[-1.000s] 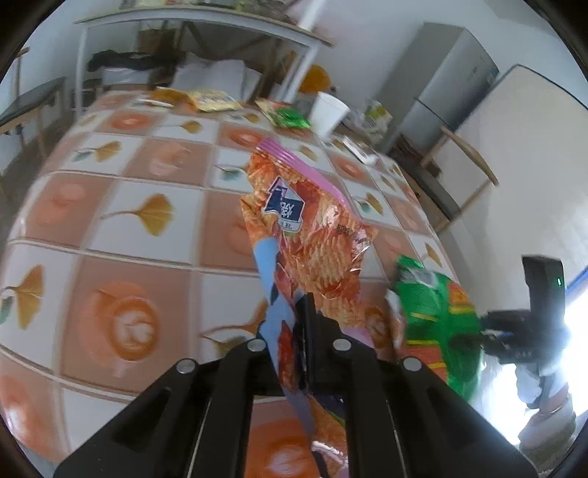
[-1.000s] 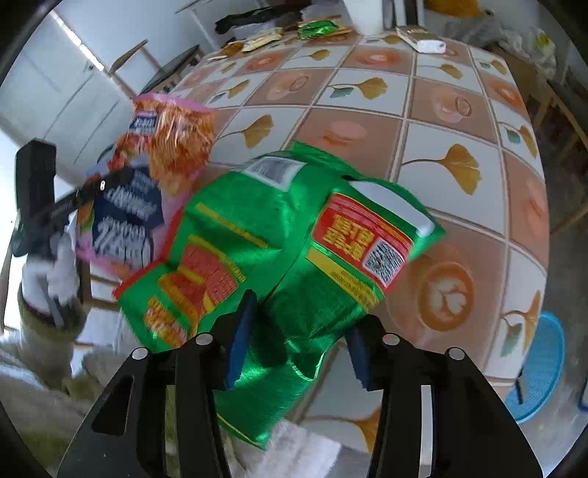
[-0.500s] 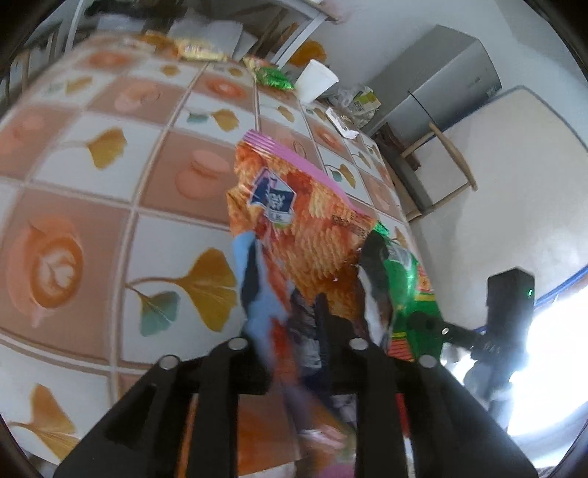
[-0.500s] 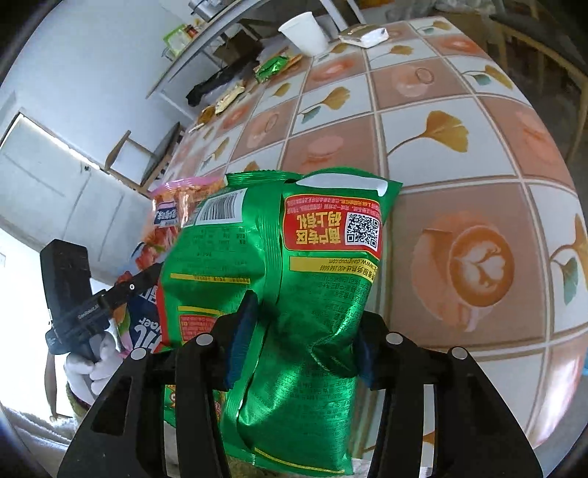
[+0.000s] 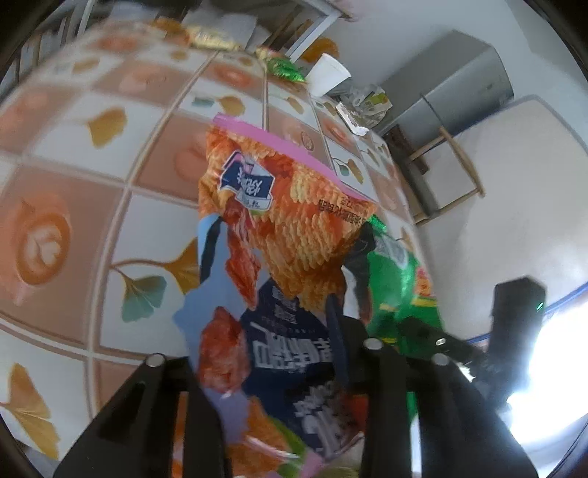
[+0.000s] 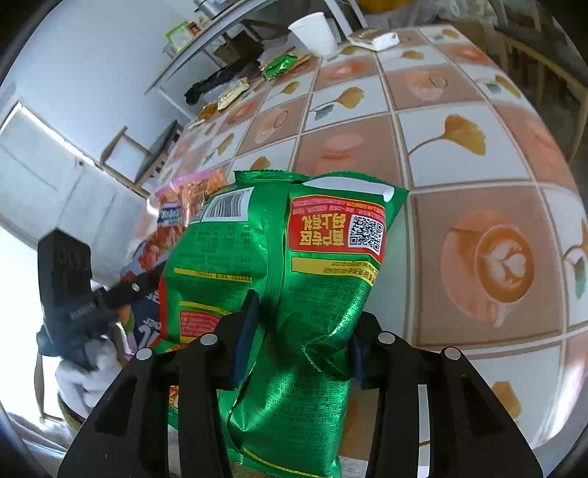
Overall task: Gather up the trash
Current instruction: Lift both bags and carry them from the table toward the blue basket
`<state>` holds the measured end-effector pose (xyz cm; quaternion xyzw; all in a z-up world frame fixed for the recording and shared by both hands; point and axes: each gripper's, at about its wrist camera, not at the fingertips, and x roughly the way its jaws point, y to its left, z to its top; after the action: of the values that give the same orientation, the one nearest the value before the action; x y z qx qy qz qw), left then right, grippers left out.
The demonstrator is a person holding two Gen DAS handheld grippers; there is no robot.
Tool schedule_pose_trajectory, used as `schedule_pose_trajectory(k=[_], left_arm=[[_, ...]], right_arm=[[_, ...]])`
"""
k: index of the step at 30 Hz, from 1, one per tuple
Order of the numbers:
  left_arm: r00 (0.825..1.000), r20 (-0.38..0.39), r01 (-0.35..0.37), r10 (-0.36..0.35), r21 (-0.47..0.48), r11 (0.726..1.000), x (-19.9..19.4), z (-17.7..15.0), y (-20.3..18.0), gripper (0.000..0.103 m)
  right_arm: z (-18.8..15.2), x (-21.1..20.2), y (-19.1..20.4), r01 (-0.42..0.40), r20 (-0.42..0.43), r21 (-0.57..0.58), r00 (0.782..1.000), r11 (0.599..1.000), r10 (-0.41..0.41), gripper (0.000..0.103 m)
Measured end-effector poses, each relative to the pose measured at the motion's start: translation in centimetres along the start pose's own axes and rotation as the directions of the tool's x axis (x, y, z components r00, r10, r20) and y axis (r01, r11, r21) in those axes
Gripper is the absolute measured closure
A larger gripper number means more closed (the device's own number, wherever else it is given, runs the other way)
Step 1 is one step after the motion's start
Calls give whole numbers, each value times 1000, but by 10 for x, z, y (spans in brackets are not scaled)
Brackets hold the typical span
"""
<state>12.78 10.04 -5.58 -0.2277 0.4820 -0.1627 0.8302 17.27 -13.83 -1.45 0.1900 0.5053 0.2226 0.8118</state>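
Holding both snack bags out past the desk (image 6: 459, 172) edge, the person seems ready to drop them into some bin below, but no bin shows in either view, so I cannot tell where it is. The left claw (image 5: 279, 353) has just been opening, and the orange bag (image 5: 286, 220) hangs loosely between its jaws, while the right claw (image 6: 297, 331) has been closing and pinches the green bag (image 6: 279, 264) at its crumpled middle. Toward 12 o'clock a white cup (image 6: 312, 35) and more wrappers (image 6: 283, 66) wait on the desk, too small to read, and the lower ends of both bags are cut off.
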Motion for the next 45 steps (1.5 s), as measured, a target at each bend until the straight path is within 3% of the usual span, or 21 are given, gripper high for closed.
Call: schedule_pose_trajectory(k=[4,9,13,20,28,45], left_arm=[[997,38,-70,68,76,995,-3,-3,-8,89],[992,68,-114,107,123,986,-6,-6,-13,92],[988,94,-139,127,144,980,-10,-7,-16,93],[984,119,-147,129,148,978,-17,-7,-18,96],[979,152,-164,138,174,971,-22,-5,-28,97],[968,206,-188,143,218,958,-29,-3,-44,98]], right_arm=[[1,-1,-7,-90,-4,62,996,994,90,52],[-2,-3,-5,-98,8,71,995,993,98,52],[-4,-2,-11,-105,10,109,994,989,104,66],[-8,-9,-24,-204,20,167,979,965,203,85],[-13,-29,-32,-222,59,162,975,962,215,92],[-15,-38,-50,-227,114,179,971,957,208,93]])
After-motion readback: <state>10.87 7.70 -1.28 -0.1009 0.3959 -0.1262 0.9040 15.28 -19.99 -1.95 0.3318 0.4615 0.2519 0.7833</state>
